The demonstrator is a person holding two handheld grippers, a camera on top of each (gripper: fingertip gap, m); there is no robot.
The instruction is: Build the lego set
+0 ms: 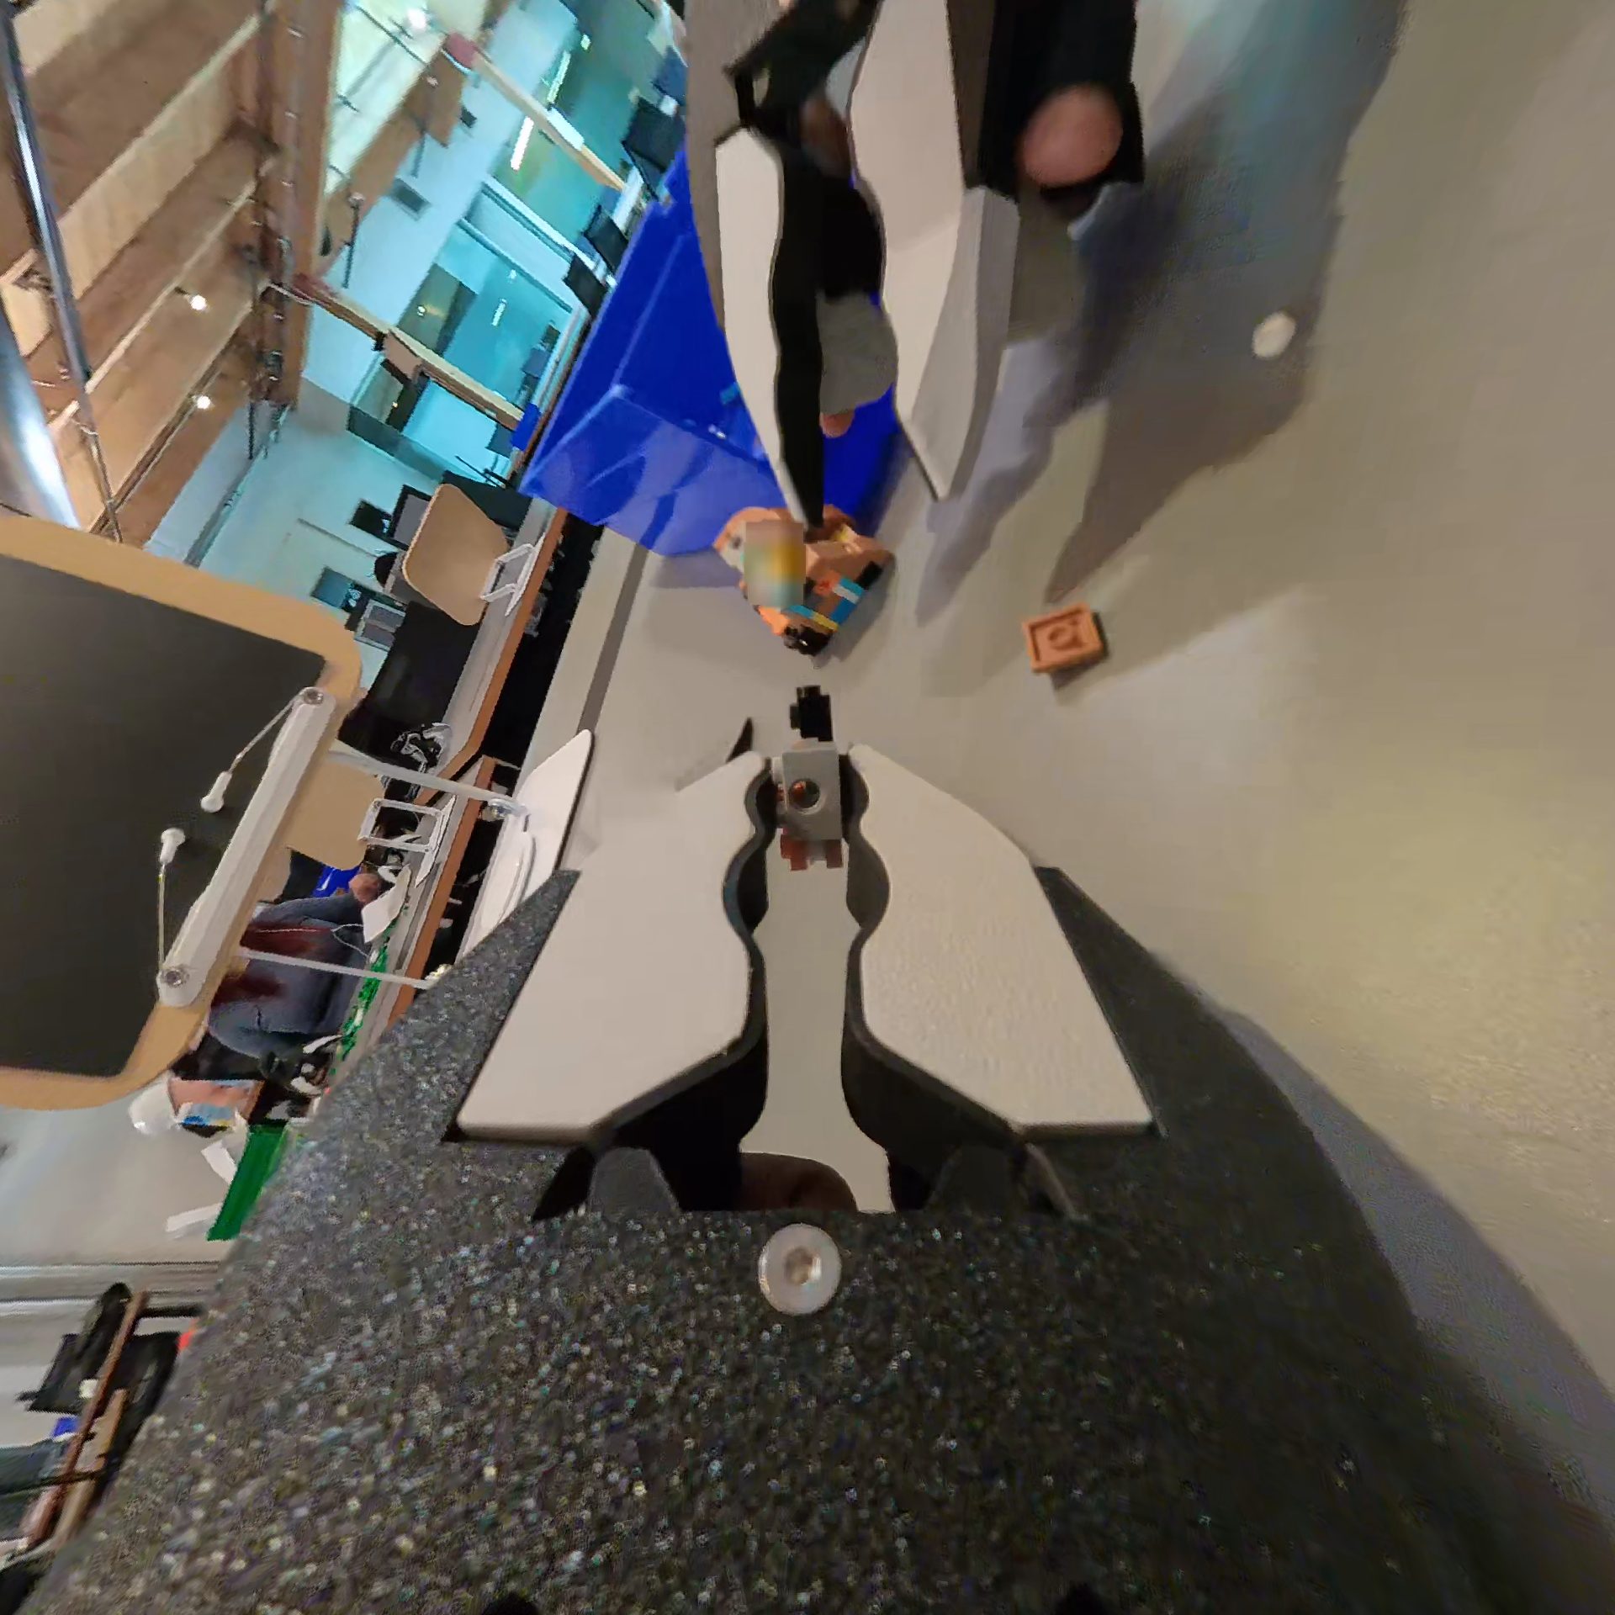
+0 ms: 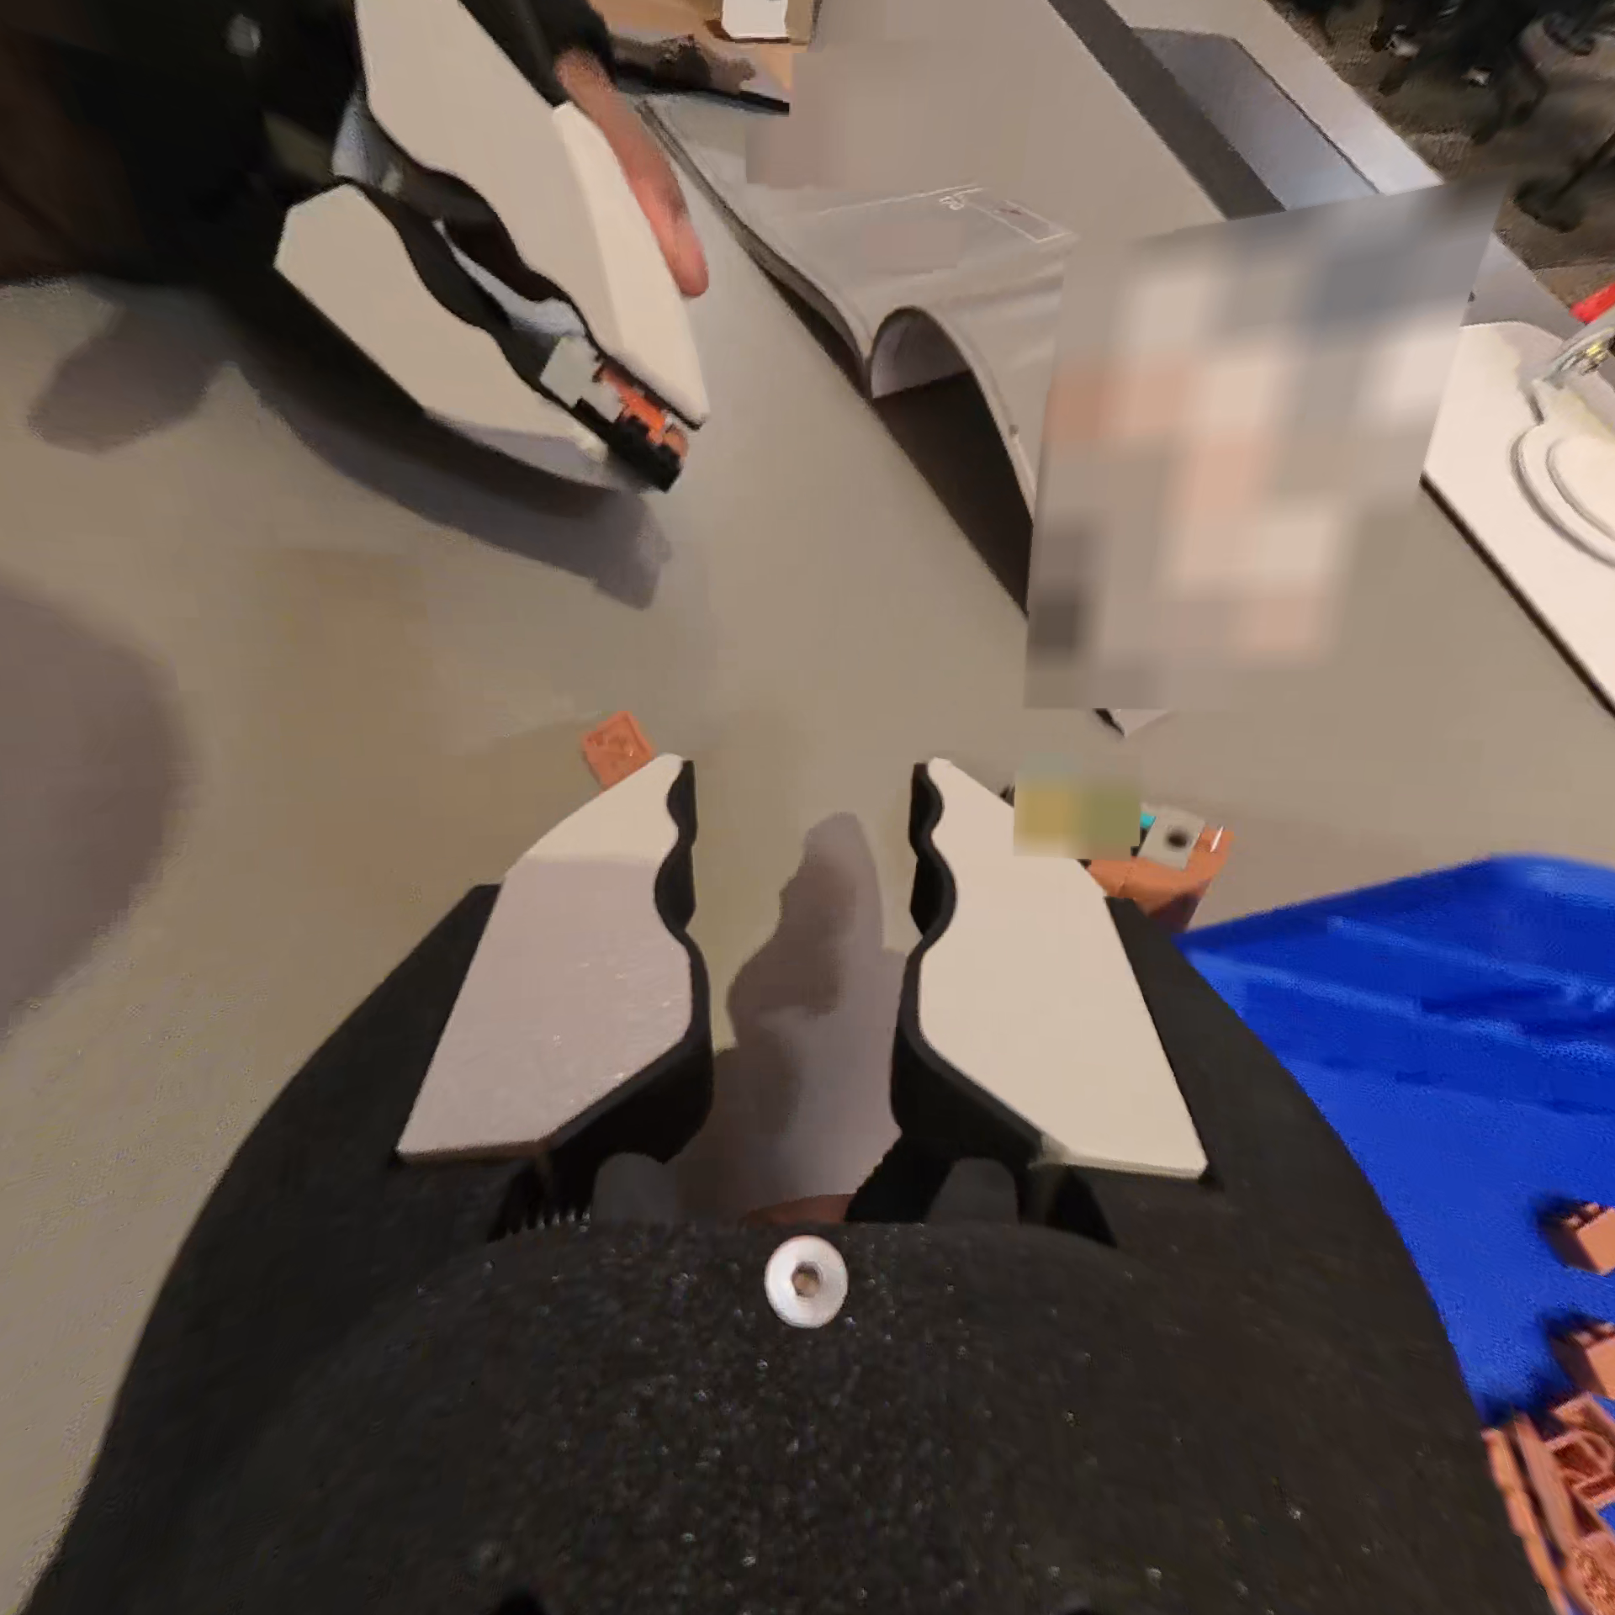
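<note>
My left gripper (image 1: 808, 769) is shut on a small lego assembly (image 1: 811, 800): a grey brick with a round hole, brown and black pieces attached. It is held above the grey table. The same assembly (image 2: 612, 411) shows in the right wrist view, held in the left gripper (image 2: 651, 437) at upper left. My right gripper (image 2: 804, 786) is open and empty, low over the table. It also shows in the left wrist view (image 1: 839, 489), its tips close to a partly built tan, blue and yellow lego model (image 1: 813, 585). A flat orange-brown tile (image 1: 1063, 641) lies loose on the table, also in the right wrist view (image 2: 619, 745).
A blue bin (image 2: 1398, 1075) with brown lego pieces stands at the right, next to the model (image 2: 1162, 865). An open instruction booklet (image 2: 944, 297) lies beyond. A white tray (image 2: 1538, 489) sits at the far right. A person's hand (image 2: 651, 183) holds the left gripper. One gripper's finger ends stand about 8 cm off the other's. About 5 cm separates my right fingertips from the flat orange-brown tile (image 1: 1063, 641). The right camera catches it too, in the right wrist view (image 2: 606, 746).
</note>
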